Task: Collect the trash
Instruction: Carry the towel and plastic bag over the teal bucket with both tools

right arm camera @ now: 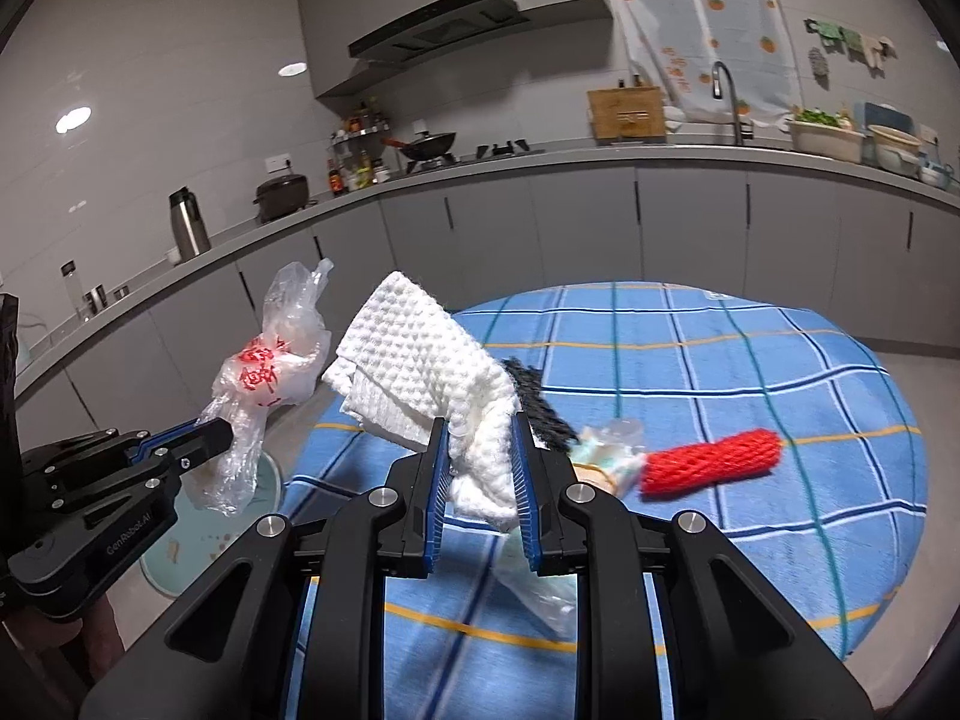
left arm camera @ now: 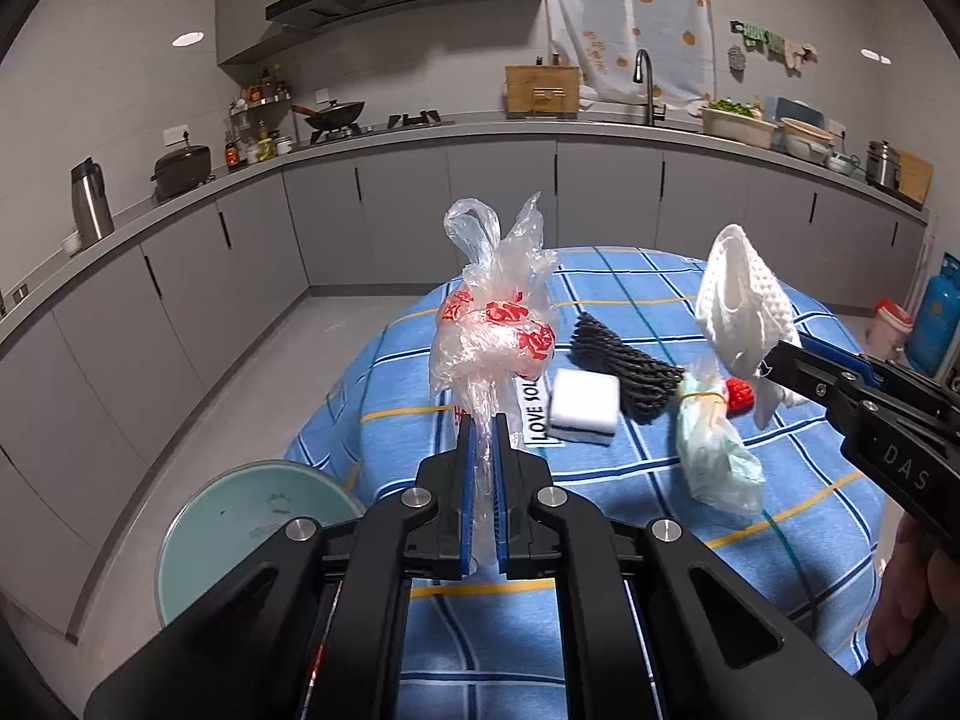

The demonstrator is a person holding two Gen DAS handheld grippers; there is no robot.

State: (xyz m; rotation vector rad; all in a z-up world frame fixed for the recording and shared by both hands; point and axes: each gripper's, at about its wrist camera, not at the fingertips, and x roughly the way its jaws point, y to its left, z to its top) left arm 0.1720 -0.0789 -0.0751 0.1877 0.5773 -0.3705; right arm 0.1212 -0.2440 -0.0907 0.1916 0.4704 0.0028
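Aloft: left tool (left arm camera: 485,438) pinches plastic bag (left arm camera: 492,312), right tool (right arm camera: 480,450) white cloth (right arm camera: 420,372).

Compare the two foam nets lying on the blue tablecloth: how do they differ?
The red foam net lies fully in view; the black foam net is partly hidden behind the white cloth. The black one lies nearer the white sponge. Both are tubular mesh sleeves.

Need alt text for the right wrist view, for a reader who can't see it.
The right gripper is shut on a white waffle-textured cloth above a round table with a blue checked tablecloth. At left, the left gripper clamps a crumpled clear plastic bag; a red foam net lies on the table.
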